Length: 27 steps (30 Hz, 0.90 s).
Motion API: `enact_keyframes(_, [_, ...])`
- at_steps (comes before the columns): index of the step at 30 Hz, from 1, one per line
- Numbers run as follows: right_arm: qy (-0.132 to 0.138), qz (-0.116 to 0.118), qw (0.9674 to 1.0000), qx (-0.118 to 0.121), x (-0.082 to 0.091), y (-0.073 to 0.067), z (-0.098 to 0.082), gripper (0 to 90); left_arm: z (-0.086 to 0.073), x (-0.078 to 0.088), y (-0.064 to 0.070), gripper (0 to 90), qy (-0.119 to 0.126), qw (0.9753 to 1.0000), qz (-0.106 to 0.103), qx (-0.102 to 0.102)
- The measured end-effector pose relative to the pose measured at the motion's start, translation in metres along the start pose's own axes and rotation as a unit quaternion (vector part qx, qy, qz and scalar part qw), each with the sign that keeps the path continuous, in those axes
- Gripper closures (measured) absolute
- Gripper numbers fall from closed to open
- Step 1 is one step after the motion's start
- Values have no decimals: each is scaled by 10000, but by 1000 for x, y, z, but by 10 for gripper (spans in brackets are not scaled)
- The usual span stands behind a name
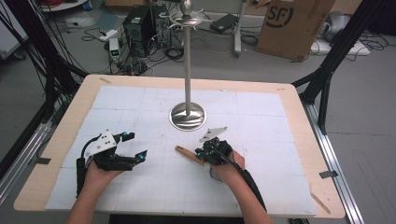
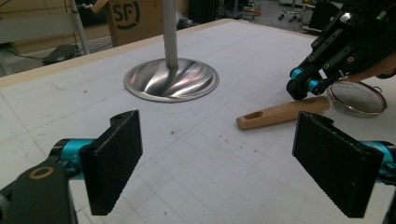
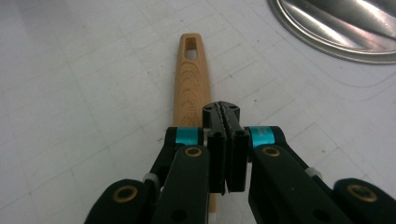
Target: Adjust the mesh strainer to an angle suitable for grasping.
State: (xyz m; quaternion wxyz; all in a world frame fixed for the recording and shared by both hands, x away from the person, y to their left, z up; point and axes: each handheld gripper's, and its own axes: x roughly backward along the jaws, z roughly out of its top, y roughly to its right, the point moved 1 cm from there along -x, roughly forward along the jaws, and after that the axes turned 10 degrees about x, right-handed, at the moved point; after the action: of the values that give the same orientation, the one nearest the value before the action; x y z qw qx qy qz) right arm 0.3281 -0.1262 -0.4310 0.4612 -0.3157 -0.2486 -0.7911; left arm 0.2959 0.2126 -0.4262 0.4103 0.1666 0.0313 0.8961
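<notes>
I am holding a hand-held gripper in each hand over the table (image 1: 299, 112).

My right hand-held gripper (image 3: 223, 114) is pressed together. Its two black jaws are touching each other, and nothing is between them. It is sitting just above the strainer (image 2: 357, 97). The strainer is lying flat on the white mat (image 1: 140, 186). Its wooden handle (image 3: 191, 79) is pointing away from my right hand-held gripper, and the hole at the end of the handle is at the far tip. The jaws are hanging right over the handle, near the end where it meets the mesh bowl. I cannot tell if they are touching the wood.

In the left gripper view, the round mesh bowl is lying under my right hand (image 1: 229, 165), and the handle is sticking out toward the middle of the table.

My left hand-held gripper (image 2: 219, 163) is wide apart. Nothing is between its jaws. It is resting low over the mat on the left side, well apart from the strainer and pointing toward it.

A tall shiny stand (image 1: 187, 60) is standing upright in the middle of the table. Its round base (image 2: 171, 80) is sitting near the handle's tip, but it is not touching it.
</notes>
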Motion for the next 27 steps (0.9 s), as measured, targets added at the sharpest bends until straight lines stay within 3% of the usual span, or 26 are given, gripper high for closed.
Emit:
enact_keyframes(4, [139, -83, 9999, 37, 6, 0, 1, 854, 0, 1, -1, 165, 5, 10000, 10, 4])
enact_keyframes(13, [560, -184, 9981, -150, 31, 6, -8, 791, 0, 1, -2, 165, 24, 10000, -10, 45])
enact_keyframes(24, [1162, -310, 9921, -352, 70, 3, -32, 738, 0, 2, -2, 165, 33, 10000, -8, 70])
enact_keyframes(27, [1364, -351, 9890, -460, 79, 1, -43, 708, 1, 2, -2, 165, 104, 9997, -121, 174])
